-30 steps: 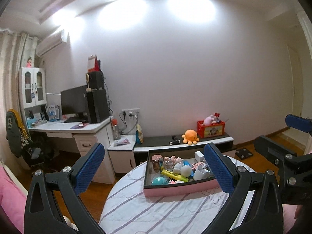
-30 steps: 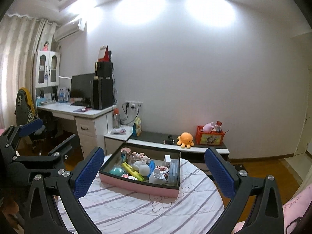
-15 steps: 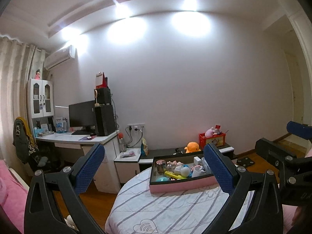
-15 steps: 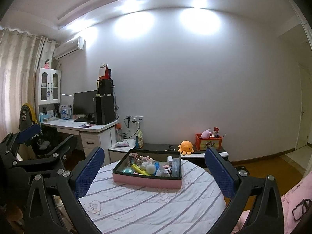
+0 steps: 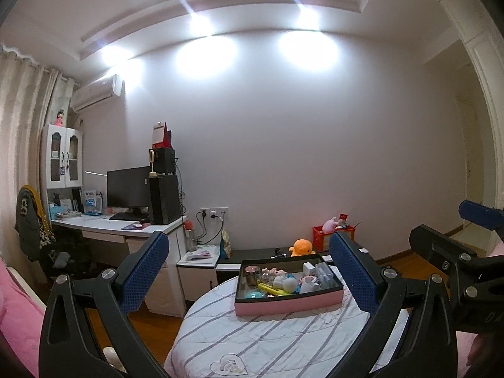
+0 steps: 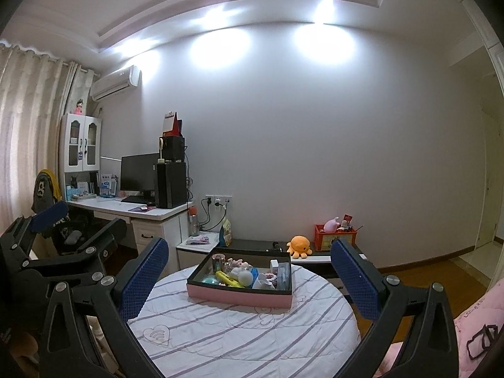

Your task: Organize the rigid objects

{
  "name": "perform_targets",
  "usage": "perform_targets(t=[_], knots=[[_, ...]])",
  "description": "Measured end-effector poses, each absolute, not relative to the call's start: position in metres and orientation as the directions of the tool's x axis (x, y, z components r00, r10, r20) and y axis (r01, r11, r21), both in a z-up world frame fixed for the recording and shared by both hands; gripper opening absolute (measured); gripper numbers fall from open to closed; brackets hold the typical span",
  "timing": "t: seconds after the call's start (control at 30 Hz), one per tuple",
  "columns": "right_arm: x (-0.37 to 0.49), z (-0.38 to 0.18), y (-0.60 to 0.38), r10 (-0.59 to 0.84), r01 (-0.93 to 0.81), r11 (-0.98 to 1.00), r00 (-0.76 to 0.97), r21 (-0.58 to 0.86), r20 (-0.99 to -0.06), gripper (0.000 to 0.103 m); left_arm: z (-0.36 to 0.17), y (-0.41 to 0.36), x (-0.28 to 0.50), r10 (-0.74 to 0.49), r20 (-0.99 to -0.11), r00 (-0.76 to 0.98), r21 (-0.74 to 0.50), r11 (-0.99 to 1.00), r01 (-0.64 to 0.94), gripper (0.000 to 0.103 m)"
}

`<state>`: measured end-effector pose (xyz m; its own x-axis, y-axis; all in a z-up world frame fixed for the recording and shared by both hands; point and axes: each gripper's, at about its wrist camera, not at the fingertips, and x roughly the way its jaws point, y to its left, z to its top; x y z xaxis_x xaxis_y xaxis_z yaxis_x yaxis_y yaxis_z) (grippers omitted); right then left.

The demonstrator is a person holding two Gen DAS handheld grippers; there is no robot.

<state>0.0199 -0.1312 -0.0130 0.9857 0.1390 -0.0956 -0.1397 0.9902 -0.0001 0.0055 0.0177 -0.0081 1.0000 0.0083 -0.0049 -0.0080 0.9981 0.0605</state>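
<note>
A pink-sided, black-rimmed box [image 5: 288, 302] sits on a round table with a striped white cloth [image 5: 267, 340]. It holds several small items: a yellow marker [image 5: 272, 289], a teal ball [image 5: 253, 295], a white cup [image 5: 310, 286], a metal tin [image 5: 252, 274]. The box also shows in the right wrist view [image 6: 239, 296]. My left gripper [image 5: 249, 274] is open and empty, held back from the table. My right gripper [image 6: 249, 274] is open and empty too. Each gripper shows at the edge of the other's view.
A white desk [image 6: 132, 211] with a monitor and black speakers stands at the left. A low black-and-white cabinet [image 6: 252, 245] behind the table carries an orange octopus plush [image 6: 299, 246] and a red crate [image 6: 335, 237]. Pink bedding [image 6: 472, 324] lies at the right.
Both grippers have pulled back and tilted up from the table. The box looks smaller and lower in both views, and more ceiling shows. Both stay open.
</note>
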Motion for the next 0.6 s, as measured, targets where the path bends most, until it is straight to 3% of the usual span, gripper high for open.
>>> perform_targets(t=[0.6], knots=[[0.0135, -0.0115, -0.1321, 0.138, -0.139, 0.99, 0.986, -0.007, -0.094, 0.103, -0.0042, 0.0162, 0.0032, 0.013, 0.002, 1.0, 0.069, 0.998, -0.013, 0.103]])
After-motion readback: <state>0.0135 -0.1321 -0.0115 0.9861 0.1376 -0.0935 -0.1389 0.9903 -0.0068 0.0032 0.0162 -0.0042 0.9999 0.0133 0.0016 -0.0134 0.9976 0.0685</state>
